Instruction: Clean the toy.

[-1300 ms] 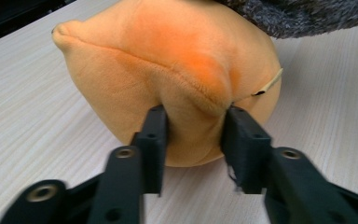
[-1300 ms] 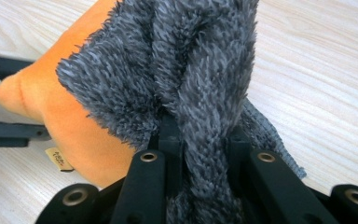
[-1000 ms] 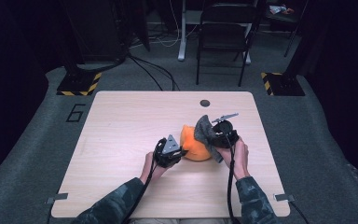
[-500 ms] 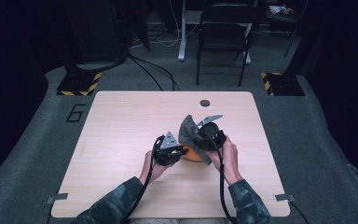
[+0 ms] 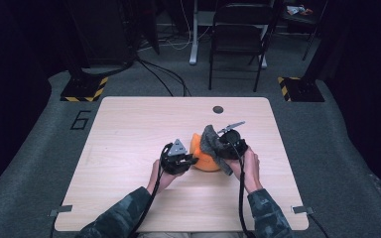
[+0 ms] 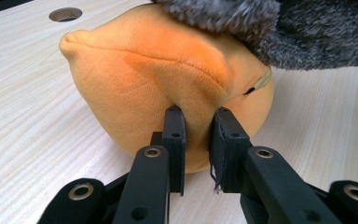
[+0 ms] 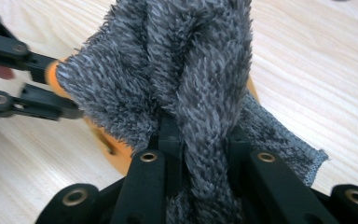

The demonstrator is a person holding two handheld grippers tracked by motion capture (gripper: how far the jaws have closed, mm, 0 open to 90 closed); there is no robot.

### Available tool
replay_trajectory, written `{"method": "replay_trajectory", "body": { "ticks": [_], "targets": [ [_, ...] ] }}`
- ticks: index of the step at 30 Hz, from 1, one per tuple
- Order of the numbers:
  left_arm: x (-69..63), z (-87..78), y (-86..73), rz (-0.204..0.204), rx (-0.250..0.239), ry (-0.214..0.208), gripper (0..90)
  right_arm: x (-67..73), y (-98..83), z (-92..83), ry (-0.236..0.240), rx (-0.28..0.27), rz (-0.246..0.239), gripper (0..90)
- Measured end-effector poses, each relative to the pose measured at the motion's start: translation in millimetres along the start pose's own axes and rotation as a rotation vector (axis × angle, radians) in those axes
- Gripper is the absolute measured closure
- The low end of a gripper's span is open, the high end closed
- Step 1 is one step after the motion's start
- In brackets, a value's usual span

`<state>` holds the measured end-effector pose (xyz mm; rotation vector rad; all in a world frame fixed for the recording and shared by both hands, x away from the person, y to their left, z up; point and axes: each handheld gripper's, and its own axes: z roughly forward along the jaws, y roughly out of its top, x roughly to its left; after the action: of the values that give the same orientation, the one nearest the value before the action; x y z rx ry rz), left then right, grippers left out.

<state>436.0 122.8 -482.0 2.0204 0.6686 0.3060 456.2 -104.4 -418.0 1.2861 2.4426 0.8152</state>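
An orange plush toy point(image 5: 204, 157) lies on the wooden table point(image 5: 129, 134), just right of centre. My left gripper point(image 6: 196, 116) is shut on a fold of the plush point(image 6: 135, 79) at its near side, and its jaws have just been opening slightly with the fold still between them. My right gripper point(image 7: 200, 130) is shut on a grey fuzzy cloth point(image 7: 177, 60). The cloth point(image 5: 211, 141) drapes over the top right of the plush. In the high view the left gripper point(image 5: 192, 159) touches the plush from the left and the right gripper point(image 5: 219, 148) is at its right.
A round cable hole point(image 5: 218, 109) sits near the table's far edge. Behind the table stand a black folding chair point(image 5: 238, 29) and two bases with yellow-black stripes point(image 5: 84, 89). The left half of the table is bare wood.
My right gripper carried the grey cloth left across the plush, then back a little to the right. The left gripper kept its place on the plush.
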Motion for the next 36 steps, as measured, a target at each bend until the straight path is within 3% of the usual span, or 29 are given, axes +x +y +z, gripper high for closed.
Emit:
{"method": "replay_trajectory", "body": {
  "ticks": [15,23,26,29,33,36],
  "targets": [
    [3.0,0.7,-1.8,-0.004,0.000,-0.007,76.3,-40.4,-23.0,17.4,-0.043,0.070,0.091,74.6],
    [3.5,0.8,-2.2,0.002,0.004,-0.013,76.4,-49.0,-33.2,33.5,-0.067,0.106,0.129,74.6],
    [3.5,0.8,-2.4,0.003,0.002,-0.014,76.3,-51.9,-37.7,41.2,-0.095,0.148,0.122,74.5],
    [3.4,0.4,-2.5,0.007,0.001,-0.013,76.3,-56.3,-39.8,45.7,-0.091,0.171,0.142,74.5],
    [4.4,0.0,-3.0,0.008,-0.006,-0.005,76.3,-55.4,-34.3,33.3,-0.123,0.155,0.111,74.6],
    [4.1,0.0,-3.3,0.003,-0.012,-0.003,76.4,-52.6,-25.5,12.9,-0.097,0.078,0.123,74.6]
  ]
}}
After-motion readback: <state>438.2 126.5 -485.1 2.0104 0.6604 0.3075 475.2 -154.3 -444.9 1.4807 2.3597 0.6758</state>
